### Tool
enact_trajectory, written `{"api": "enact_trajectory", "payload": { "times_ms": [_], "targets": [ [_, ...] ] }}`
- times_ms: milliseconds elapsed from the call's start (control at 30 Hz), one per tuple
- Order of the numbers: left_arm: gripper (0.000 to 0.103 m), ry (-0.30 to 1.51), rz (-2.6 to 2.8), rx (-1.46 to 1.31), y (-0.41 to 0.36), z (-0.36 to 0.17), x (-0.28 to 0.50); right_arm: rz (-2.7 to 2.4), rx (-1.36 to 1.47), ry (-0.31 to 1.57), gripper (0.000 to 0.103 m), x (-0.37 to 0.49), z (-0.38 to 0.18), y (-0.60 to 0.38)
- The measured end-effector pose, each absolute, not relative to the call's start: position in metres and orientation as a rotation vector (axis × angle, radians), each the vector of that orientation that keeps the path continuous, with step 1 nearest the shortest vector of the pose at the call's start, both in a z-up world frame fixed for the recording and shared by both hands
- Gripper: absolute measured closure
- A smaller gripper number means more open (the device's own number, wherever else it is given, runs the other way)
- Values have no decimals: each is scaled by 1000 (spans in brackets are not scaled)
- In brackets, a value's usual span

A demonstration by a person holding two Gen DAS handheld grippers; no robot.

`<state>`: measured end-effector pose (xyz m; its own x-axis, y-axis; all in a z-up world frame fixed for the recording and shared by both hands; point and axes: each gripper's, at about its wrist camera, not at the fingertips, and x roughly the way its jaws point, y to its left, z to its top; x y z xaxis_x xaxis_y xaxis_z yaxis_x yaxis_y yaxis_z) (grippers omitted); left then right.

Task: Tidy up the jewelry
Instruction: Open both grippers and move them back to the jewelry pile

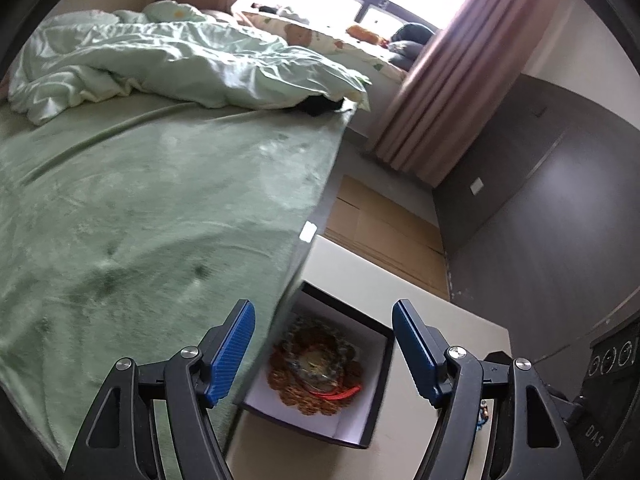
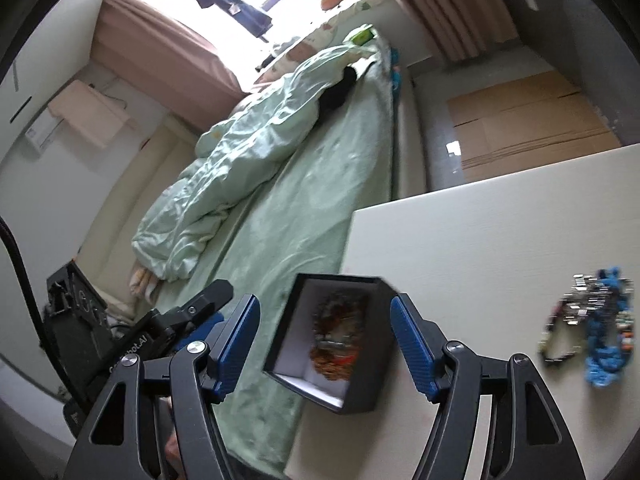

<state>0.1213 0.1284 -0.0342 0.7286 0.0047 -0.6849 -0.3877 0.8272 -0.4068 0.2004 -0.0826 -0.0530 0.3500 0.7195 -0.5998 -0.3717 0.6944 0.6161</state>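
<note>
A black box (image 2: 362, 364) with a white lining sits at the table's (image 2: 500, 236) corner nearest the green-covered bed (image 1: 140, 208), holding a coil of orange-brown beaded jewelry (image 2: 338, 340). Both the left gripper (image 1: 323, 350) and right gripper (image 2: 324, 344) hover over it with blue pads spread wide, touching nothing. More jewelry, a blue and dark tangle (image 2: 596, 328), lies toward the table's right edge.
</note>
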Motion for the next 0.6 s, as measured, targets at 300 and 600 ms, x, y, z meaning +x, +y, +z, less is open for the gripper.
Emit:
{"api": "enact_trajectory", "payload": {
  "times_ms": [300,600],
  "targets": [
    [31,749,169,-512,91,-33,124,642,365,949,35,195,-41,-126],
    [31,760,105,-449,57,-34,125,524,365,938,35,193,-37,-177]
  ]
}}
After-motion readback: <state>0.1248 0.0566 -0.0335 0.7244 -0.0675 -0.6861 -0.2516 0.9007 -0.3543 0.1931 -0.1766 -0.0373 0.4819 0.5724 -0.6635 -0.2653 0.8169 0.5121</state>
